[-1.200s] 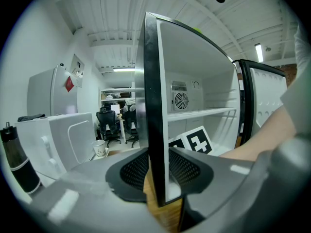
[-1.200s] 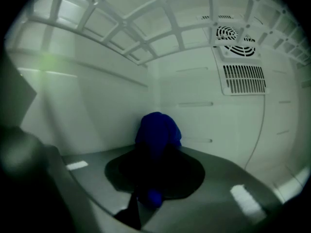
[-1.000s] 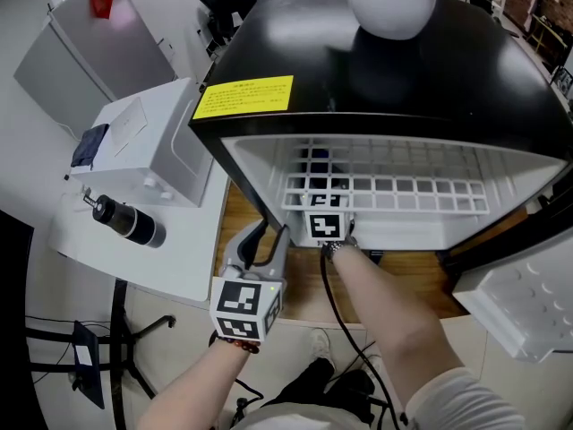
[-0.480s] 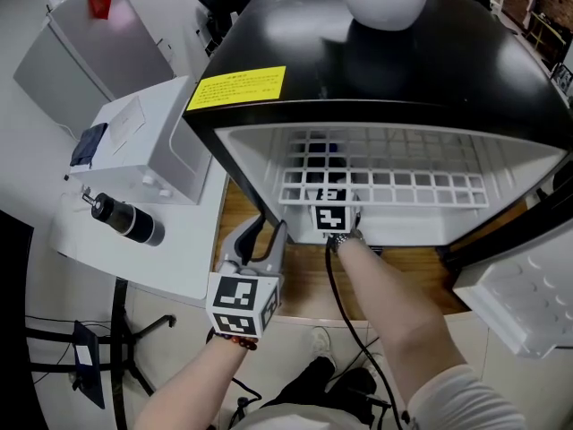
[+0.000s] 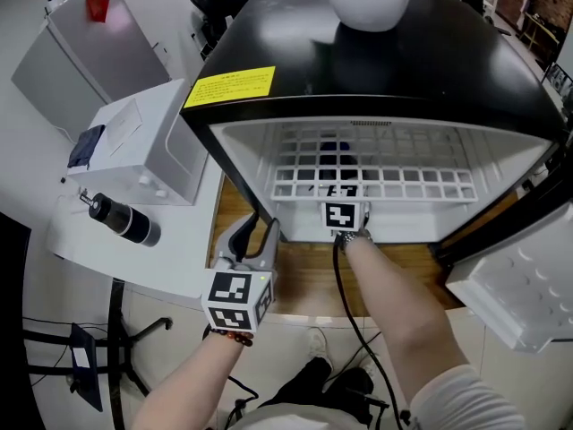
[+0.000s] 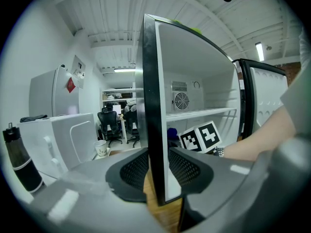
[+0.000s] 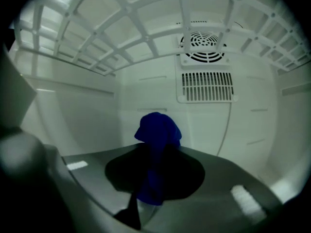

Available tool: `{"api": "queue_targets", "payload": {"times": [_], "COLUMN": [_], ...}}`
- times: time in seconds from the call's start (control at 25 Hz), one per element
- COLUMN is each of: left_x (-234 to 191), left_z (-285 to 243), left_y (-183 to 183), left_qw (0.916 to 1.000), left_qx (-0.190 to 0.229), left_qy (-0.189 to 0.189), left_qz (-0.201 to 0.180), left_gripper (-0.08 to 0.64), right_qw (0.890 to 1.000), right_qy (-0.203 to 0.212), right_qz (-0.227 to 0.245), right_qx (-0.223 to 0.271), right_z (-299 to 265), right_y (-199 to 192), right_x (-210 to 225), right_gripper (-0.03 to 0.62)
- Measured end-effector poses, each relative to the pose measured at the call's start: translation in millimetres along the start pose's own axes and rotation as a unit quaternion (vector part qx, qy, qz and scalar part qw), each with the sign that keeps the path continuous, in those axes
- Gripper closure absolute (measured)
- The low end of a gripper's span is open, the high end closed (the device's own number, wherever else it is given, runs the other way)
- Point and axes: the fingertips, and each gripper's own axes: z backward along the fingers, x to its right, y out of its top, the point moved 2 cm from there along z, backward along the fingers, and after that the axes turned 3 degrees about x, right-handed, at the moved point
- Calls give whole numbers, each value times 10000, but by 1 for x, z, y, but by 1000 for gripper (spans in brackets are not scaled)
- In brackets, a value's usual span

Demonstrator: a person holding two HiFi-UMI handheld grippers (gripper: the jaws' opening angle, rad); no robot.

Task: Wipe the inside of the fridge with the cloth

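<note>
- Jaws of the left gripper (image 6: 156, 171) pinch the front edge of the left side wall (image 6: 151, 91) of the fridge (image 5: 385, 70), one pad on each face. I judge this steadies the fridge, so the grip needs no change while the other hand wipes.
- Jaws of the right gripper (image 7: 154, 178) are closed on the blue cloth (image 7: 156, 130). It stands up out of them as a bunch, inside the fridge, under the wire shelf (image 7: 146, 30) and short of the back wall.
- For a good wipe the soft bunch should meet the plastic, not the hard jaw tips. I would lay the free top of the cloth flat on an inner surface of the fridge and draw it in long, overlapping strokes — corners too.
- Headroom is small: the wire shelf hangs just above the right gripper, so lifting it could knock the marker cube (image 5: 345, 215).
- A cable (image 5: 345, 312) runs from this gripper out of the fridge's front and may drag on the lower edge.
- On the back wall of the fridge sits a round fan grille (image 7: 206, 47) over a slotted vent — the cloth could snag there.
- Outside, the open door (image 5: 524, 298) stands right of the fridge. A white appliance (image 5: 148, 141) and a dark bottle (image 5: 125, 220) stand left of the fridge, out of the way.
</note>
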Motion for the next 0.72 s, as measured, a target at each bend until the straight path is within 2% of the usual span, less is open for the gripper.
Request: {"api": "queue_targets", "payload": {"times": [0.56, 0.72], "left_x": [0, 0], "left_z": [1, 1], "left_y": [1, 0], "left_qw": [10000, 10000], "left_qx": [8, -2], "left_qy": [69, 79], "left_qz": [3, -17], "left_gripper": [437, 437], "right_qw": [9991, 9990], "right_qy": [-424, -438], "right_qz": [-60, -65], "right_qx": [-52, -53], "right_z": [17, 21], "right_y": [-4, -6], "right_x": [54, 65], "right_gripper": [515, 515]}}
